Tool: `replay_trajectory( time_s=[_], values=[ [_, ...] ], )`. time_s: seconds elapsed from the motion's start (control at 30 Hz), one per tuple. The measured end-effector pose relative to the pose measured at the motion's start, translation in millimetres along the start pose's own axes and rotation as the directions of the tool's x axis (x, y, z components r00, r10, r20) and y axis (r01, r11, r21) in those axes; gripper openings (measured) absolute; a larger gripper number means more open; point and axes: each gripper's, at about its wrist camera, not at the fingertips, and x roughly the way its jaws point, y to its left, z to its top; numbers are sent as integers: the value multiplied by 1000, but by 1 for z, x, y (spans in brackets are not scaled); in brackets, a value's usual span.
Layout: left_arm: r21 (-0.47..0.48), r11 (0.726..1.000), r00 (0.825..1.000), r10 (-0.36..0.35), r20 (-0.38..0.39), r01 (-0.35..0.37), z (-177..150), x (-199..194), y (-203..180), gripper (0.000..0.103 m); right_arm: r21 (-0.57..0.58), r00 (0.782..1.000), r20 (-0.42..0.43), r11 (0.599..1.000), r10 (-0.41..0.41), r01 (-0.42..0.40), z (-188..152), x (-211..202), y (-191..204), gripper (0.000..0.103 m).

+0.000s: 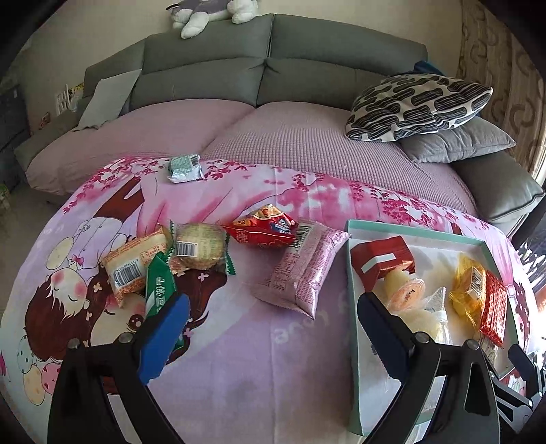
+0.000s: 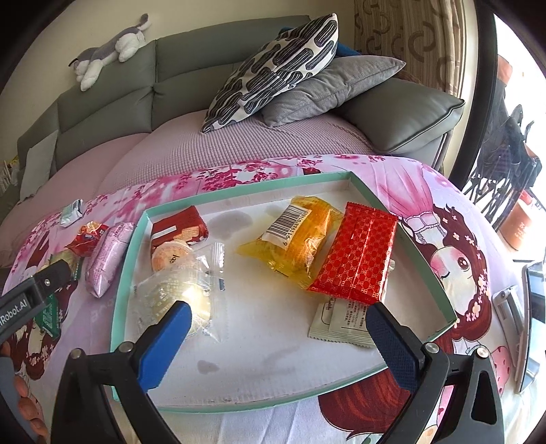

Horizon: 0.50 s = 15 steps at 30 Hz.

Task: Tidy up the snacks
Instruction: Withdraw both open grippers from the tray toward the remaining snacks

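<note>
A shallow teal-rimmed box (image 2: 136, 235) lies on a pink cartoon cloth and holds several snacks: a red patterned packet (image 2: 358, 252), a yellow pack (image 2: 297, 246), a dark red box (image 2: 181, 229), a clear-wrapped cake (image 2: 177, 297) and a white sachet (image 2: 338, 324). My right gripper (image 2: 276, 321) hovers over the box, open, nothing between its fingers. In the left wrist view, loose snacks lie left of the box (image 1: 351, 273): a pink pack (image 1: 303, 269), a red bag (image 1: 262, 227), a round biscuit (image 1: 199, 246), an orange-wrapped cake (image 1: 136, 259), a green packet (image 1: 158, 290). My left gripper (image 1: 273, 314) is open above the cloth.
A silver-green packet (image 1: 184, 167) lies far back on the cloth. Behind stands a grey sofa (image 1: 273, 68) with patterned (image 1: 416, 106) and grey pillows and a plush toy (image 1: 204, 13). A hand (image 2: 27, 406) shows at the lower left of the right wrist view.
</note>
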Motion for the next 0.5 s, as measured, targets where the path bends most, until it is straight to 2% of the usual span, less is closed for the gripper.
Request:
replay_trajectory(
  time_s=[0.2,0.4,0.5],
  values=[
    [-49,998,999,31,21,-30,4,-7,22,99,-32,1000,-11,999,16,-17,-2,1,21,103],
    [-51,989,989,142,39,-140,4,-9,40,99,-79,999,-16,996,29,-30,-5,1,47,103],
    [-80,988,990,136,24,-134,4,-8,54,99,-98,999,-17,995,35,-36,-6,1,60,103]
  ],
)
